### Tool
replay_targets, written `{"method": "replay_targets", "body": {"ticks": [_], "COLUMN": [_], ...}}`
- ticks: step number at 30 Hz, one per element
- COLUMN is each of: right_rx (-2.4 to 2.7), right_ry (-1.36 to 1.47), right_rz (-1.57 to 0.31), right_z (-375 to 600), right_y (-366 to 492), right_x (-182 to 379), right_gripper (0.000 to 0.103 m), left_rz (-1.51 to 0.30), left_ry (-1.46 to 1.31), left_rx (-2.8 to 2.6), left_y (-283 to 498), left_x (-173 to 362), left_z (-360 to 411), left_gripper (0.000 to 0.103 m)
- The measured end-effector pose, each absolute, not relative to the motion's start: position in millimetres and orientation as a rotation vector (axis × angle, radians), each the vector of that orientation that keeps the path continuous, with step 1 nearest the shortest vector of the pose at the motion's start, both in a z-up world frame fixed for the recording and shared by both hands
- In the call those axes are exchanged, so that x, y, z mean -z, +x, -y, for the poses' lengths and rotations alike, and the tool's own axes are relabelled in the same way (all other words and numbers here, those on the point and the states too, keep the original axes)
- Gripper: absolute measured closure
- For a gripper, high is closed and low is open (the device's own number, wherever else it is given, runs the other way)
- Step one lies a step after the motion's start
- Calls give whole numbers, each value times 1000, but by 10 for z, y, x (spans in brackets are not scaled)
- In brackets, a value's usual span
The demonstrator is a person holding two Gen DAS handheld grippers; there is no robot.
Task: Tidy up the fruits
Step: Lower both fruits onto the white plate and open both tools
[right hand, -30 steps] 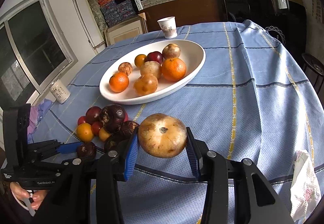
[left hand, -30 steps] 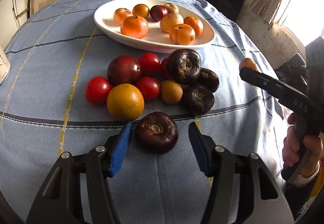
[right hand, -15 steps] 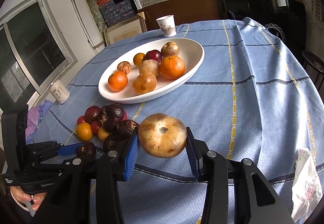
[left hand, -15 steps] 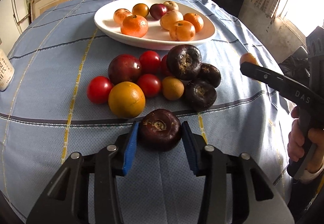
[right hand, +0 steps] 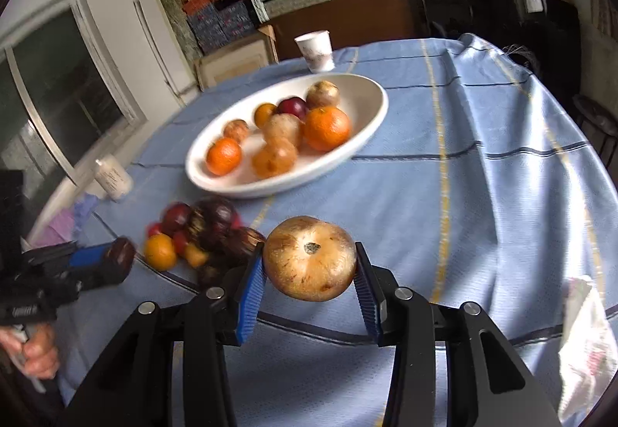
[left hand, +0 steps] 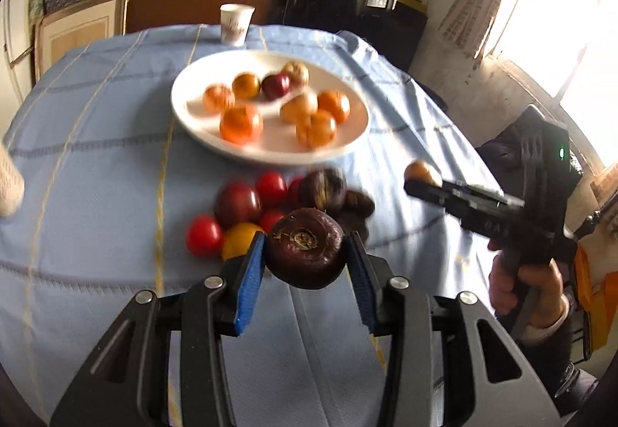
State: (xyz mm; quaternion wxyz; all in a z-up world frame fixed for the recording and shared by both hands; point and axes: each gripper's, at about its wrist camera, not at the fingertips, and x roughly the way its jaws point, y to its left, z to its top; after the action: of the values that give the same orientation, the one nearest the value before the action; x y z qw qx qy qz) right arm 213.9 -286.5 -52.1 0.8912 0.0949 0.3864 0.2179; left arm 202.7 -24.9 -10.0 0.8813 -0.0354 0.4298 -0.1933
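My left gripper [left hand: 307,253] is shut on a dark purple round fruit [left hand: 305,247] and holds it above the blue tablecloth. My right gripper [right hand: 311,261] is shut on a tan, brown-speckled round fruit [right hand: 311,259], also held off the table. A white oval plate [left hand: 193,110] at the back holds several orange, tan and dark red fruits. A loose pile of red, orange and dark purple fruits [left hand: 262,203] lies on the cloth before the plate. The right gripper shows at the right of the left wrist view [left hand: 425,176]; the left one shows at the left of the right wrist view [right hand: 112,257].
A white paper cup [left hand: 236,23] stands behind the plate. A white bottle [right hand: 113,176] stands at the table's left edge. A crumpled wrapper [right hand: 587,342] lies at the right edge. Shelves and a cabinet stand behind the table.
My left gripper closed on the dark purple fruit and lifted it off the cloth. My right gripper kept hold of the tan fruit and rose a little.
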Motion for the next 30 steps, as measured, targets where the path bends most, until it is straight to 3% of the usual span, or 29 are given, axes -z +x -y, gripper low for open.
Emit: {"method": "replay_targets", "body": {"ticks": [7, 17, 19, 20, 21, 22, 30], "right_rx": [-469, -397, -408, -402, -404, -404, -449], "right_ry": [158, 154, 156, 153, 149, 150, 189], "right_rz": [-729, -684, -691, -687, -672, -656, -551], "right_z": [2553, 2260, 2233, 2228, 2232, 2249, 2479], "right_y": [2531, 3303, 3371, 3378, 3356, 3314, 2754], "right_x": [204, 258, 290, 287, 262, 224, -98], "right_gripper": [59, 59, 58, 54, 44, 35, 32], "left_rz": [-824, -865, -859, -843, -825, -796, -686], "left_ry": [-35, -22, -30, -29, -33, -49, -156], "left_rx": [380, 310, 308, 277, 251, 242, 189], "left_y": [2931, 3748, 3766, 3749, 3728, 3657, 2850], "left_x": [-231, 40, 53, 27, -5, -76, -229], "left_z": [292, 405, 393, 368, 332, 271, -238], "left_gripper": [62, 61, 48, 34, 17, 13, 6]}}
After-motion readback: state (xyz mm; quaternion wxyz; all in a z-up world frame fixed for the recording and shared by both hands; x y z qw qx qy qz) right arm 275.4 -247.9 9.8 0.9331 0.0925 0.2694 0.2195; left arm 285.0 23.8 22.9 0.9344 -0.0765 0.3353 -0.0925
